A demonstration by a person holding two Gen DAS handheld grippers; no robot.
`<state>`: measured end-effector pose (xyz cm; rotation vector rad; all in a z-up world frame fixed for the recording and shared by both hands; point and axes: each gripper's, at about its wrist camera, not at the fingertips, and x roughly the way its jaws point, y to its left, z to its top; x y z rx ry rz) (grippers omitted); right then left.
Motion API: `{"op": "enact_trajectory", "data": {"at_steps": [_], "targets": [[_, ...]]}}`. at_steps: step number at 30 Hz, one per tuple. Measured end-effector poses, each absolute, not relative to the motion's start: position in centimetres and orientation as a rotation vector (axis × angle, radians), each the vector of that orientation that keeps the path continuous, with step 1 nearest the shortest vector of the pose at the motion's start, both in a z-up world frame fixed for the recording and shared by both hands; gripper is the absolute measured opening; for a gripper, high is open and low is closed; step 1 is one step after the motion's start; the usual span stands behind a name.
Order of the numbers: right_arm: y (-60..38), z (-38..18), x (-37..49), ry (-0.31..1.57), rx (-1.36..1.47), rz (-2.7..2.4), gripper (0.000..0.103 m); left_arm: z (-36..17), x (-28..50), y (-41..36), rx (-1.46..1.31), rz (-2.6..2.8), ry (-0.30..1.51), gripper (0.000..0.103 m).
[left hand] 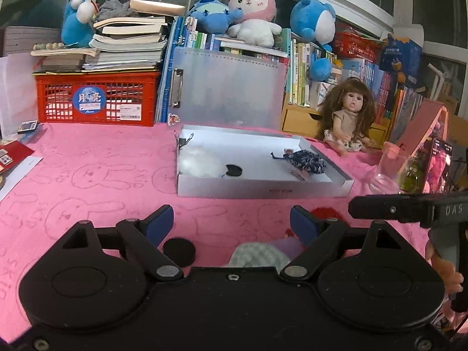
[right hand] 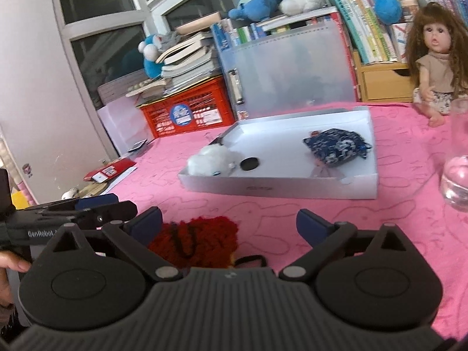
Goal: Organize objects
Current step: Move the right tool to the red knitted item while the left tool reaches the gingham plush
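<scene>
Both tongs released, short of the white box

I hold my left tongs [left hand: 231, 222] and right tongs [right hand: 229, 223] spread wide, gripping nothing. The white box [right hand: 278, 187] sits on the pink tabletop [left hand: 102, 169]; a white fluffy toy [right hand: 213, 159], black disc [right hand: 249, 163] and blue pouch [right hand: 336, 149] lie inside it, a red fuzzy toy [right hand: 201, 238] just before it, between my right fingers

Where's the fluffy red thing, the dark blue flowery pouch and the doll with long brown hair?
Fluffy red yarn thing [right hand: 201, 234], right wrist view, its woolly top.
Dark blue flowery fabric pouch [right hand: 333, 149], right wrist view, its middle.
Brown-haired doll [left hand: 345, 117], left wrist view, its chest.
</scene>
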<state>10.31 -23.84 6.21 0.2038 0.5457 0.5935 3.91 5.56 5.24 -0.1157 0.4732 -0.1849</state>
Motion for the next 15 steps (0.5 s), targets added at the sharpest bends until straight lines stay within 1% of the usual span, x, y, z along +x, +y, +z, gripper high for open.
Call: {"op": "enact_trajectory", "data": {"at_steps": [5, 15], "targets": [[-22.4, 5.9, 9.8, 0.552, 0.183, 0.623, 0.103, 4.0, 2.3, 6.5, -0.139, -0.17, 0.462, 0.088], [-20.4, 4.3, 10.6, 0.591, 0.245, 0.653, 0.103, 2.4, 0.6, 7.3, -0.185, -0.203, 0.454, 0.091]]}}
